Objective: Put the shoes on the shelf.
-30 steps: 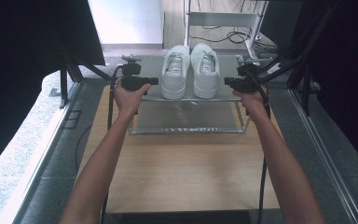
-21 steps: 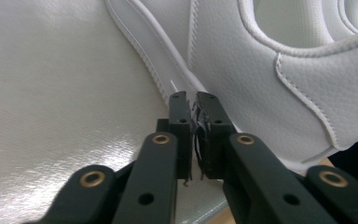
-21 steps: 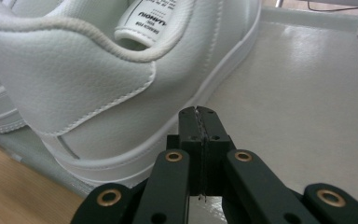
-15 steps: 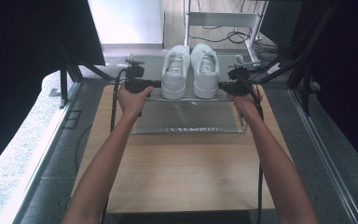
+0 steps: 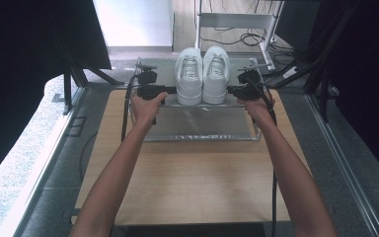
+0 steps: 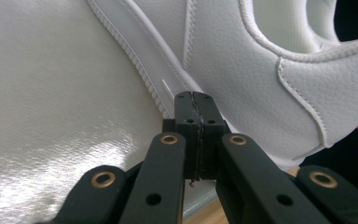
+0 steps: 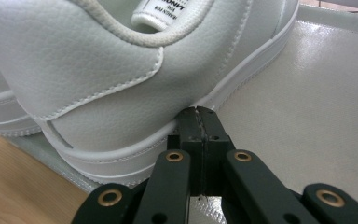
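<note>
From above, your forearms cross the wooden counter (image 5: 187,182) to a silvery tray (image 5: 202,126). Your left gripper (image 5: 170,90) and right gripper (image 5: 231,90) flank the white shoes (image 5: 202,74) at its far end. Each gripper view adds this: fingers (image 6: 196,135) pressed together, empty, tips at the sole edge.

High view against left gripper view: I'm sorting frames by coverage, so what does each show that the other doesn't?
High view alone: both white sneakers side by side, the left sneaker and the right sneaker, on a silvery tray over the wooden table, with both forearms and the right gripper at the right sneaker's outer side. Left gripper view alone: pebbled leather, stitching, ribbed sole edge, and the jaws shut together at the sole. Both share the left gripper against the left sneaker.
</note>
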{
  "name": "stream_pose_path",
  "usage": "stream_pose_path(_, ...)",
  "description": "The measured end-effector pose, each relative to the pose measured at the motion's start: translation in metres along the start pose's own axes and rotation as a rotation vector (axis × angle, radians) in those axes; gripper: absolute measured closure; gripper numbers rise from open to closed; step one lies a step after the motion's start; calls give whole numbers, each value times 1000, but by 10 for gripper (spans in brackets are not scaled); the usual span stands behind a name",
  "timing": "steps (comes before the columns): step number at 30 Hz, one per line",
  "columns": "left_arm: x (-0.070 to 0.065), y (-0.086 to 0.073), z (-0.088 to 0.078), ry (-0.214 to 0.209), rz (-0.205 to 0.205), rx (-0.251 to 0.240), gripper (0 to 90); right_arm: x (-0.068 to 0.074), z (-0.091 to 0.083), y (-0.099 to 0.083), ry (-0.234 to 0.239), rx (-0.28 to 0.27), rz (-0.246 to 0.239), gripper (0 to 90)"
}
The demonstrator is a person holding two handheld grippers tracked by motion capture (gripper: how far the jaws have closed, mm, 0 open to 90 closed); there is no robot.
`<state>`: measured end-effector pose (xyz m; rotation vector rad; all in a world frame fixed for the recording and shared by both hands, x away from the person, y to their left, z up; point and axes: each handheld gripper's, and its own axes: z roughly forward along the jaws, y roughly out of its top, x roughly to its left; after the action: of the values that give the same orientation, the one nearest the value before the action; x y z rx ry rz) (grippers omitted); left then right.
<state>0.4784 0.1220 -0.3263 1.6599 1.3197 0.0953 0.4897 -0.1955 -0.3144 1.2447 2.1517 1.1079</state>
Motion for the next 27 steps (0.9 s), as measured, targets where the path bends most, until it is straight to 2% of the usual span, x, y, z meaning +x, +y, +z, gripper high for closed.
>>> stream_pose_path(2,0,0,0,4,4,0,899,-2,0,-1,14,-6,15,900)
stream_pose_path(4,3,-1,-1,-15,-6,0,895,-1,0,-1,16,-7,14,900)
stream_pose_path(6,6,-1,-1,-19,-11,-2,859,-1,0,-1,11,-9,12,900)
stream_pose_path(10,7,-2,-1,-9,10,-13,817,-2,-2,-2,19,-29,26,900)
stream_pose_path(17,11,-4,-7,-24,1,-57,644,-4,-14,-1,30,-65,31,896)
stream_pose_path(21,8,-3,-14,-37,16,-82,581,-5,-22,-2,36,-86,30,843)
stream_pose_path(22,6,-4,-19,-33,35,-93,563,-6,-25,-4,39,-102,31,836)
stream_pose_path(23,6,-4,-19,-33,35,-93,542,-6,-27,-5,40,-109,31,831)
stream_pose_path(24,3,-6,-24,-20,61,-106,531,-6,-29,-6,40,-112,32,822)
stream_pose_path(27,3,-8,-29,-34,65,-114,519,-6,-33,-9,47,-121,35,811)
